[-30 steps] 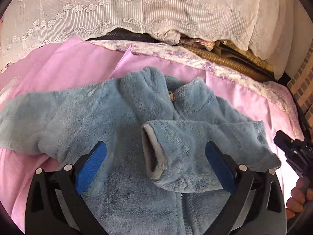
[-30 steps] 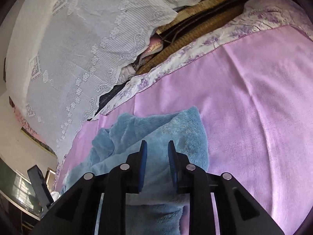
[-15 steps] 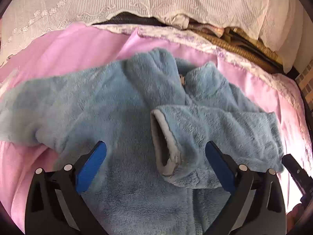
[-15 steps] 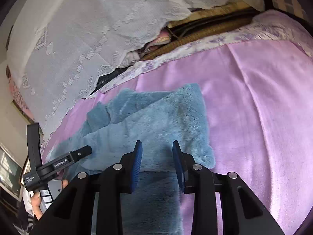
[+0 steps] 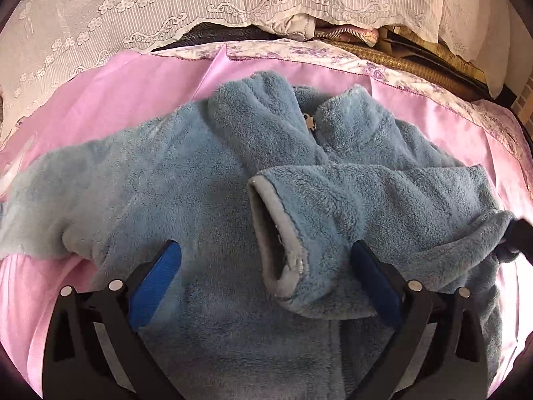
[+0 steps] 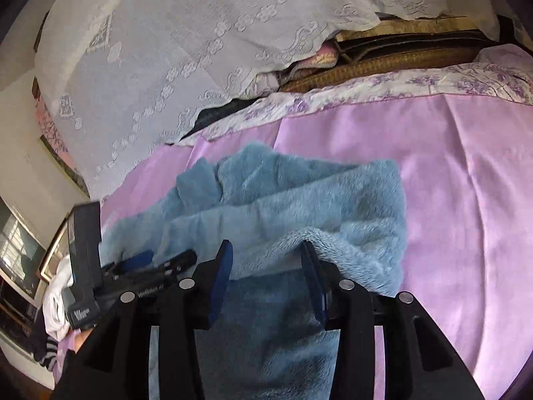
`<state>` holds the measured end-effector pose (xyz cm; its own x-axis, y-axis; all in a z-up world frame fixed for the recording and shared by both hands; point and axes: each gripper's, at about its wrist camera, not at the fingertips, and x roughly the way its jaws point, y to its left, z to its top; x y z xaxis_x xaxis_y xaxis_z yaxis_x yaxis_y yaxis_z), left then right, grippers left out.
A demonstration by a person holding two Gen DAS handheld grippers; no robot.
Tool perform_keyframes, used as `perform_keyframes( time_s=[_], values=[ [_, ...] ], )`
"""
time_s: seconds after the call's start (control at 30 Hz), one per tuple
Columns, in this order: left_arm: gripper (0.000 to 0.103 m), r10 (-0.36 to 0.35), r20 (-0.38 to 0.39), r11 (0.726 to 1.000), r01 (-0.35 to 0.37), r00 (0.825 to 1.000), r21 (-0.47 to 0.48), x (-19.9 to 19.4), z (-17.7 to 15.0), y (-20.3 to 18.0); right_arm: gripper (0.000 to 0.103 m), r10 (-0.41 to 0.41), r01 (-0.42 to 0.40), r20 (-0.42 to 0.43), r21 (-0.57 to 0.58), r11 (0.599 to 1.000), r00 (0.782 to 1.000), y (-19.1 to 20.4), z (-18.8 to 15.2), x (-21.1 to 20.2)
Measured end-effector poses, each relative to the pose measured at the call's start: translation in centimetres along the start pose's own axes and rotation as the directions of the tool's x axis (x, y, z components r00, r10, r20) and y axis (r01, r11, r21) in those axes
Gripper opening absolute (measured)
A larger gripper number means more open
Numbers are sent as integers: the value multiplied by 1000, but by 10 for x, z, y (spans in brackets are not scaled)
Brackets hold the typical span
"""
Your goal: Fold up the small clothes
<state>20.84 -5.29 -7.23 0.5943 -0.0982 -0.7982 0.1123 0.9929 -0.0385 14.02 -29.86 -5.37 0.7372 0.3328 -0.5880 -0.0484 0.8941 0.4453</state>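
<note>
Blue fleece jacket [image 5: 206,206] lies front-up on pink sheet [image 5: 100,106], directly ahead of and under both grippers. One sleeve [image 5: 349,220] folded across chest, grey cuff [image 5: 276,233] betw. L gripper [image 5: 266,283] fingers. L gripper spread wide, gripping nothing. R gripper [image 6: 266,266] parted, jaws apart over jacket's bunched edge, not pinching. Lace cloth [image 6: 166,50] beyond.

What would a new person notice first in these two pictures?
First, the fluffy blue jacket spread on the pink sheet, one sleeve folded across its chest with the grey cuff showing. Next, the open left gripper hovering above it, and the white lace cloth hanging behind the bed.
</note>
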Motion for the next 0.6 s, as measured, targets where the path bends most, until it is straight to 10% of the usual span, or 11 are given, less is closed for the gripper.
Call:
perform_keyframes(
  time_s=[0.23, 0.33, 0.6],
  values=[
    [99, -9, -49, 1000, 9, 999, -9, 15, 0, 2, 31, -56, 59, -26, 170, 984, 998, -65, 37, 53],
    [99, 1, -44, 1000, -1, 999, 0, 16, -1, -1, 0, -66, 73, -40, 212, 975, 997, -93, 37, 72],
    [99, -15, -44, 1000, 15, 999, -7, 16, 0, 2, 7, -16, 5, 47, 216, 976, 999, -84, 35, 34]
  ],
)
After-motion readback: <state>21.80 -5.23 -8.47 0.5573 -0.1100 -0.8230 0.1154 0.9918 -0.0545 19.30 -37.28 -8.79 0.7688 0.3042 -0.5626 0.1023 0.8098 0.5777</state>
